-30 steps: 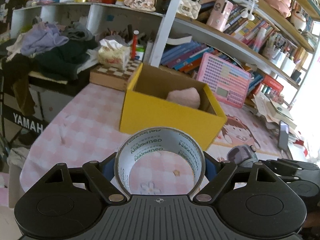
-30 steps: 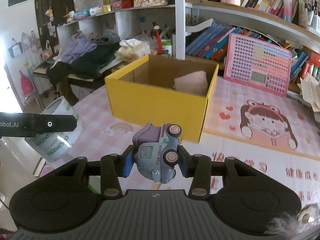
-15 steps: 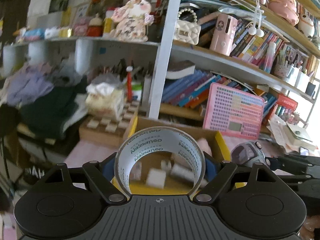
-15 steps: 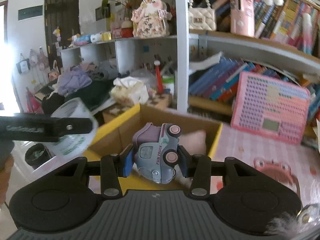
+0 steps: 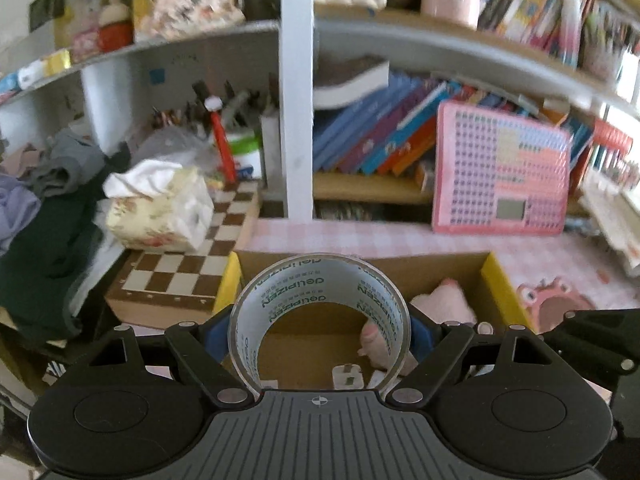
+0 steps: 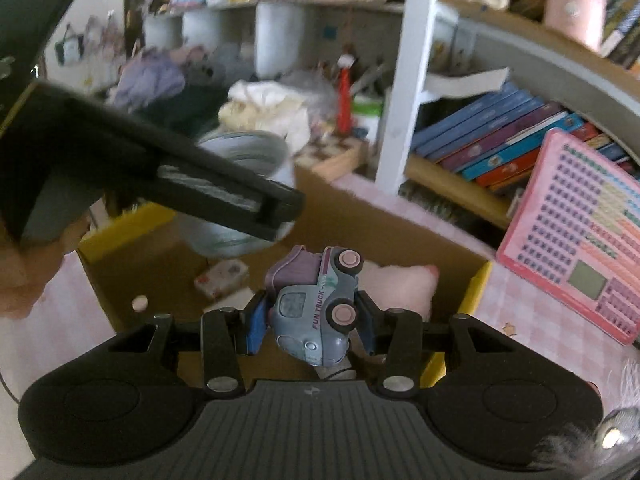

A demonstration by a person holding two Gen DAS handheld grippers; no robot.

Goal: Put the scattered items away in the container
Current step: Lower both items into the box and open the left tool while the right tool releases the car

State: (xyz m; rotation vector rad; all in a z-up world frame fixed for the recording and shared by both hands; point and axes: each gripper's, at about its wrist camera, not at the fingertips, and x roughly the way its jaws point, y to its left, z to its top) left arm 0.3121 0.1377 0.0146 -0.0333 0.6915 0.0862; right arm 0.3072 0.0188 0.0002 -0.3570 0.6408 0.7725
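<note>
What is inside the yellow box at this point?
Inside the yellow box: a pink plush toy, a small patterned packet and white pieces. The toy truck and tape roll cover part of the floor.

One roll of tape (image 5: pixel 319 312), one toy truck (image 6: pixel 316 308), one yellow box (image 5: pixel 496 280) holding one pink plush (image 5: pixel 444 308), two grippers (image 5: pixel 319 330) (image 6: pixel 310 320), one chessboard (image 5: pixel 188 268), one pink keyboard toy (image 5: pixel 500 180).
</note>
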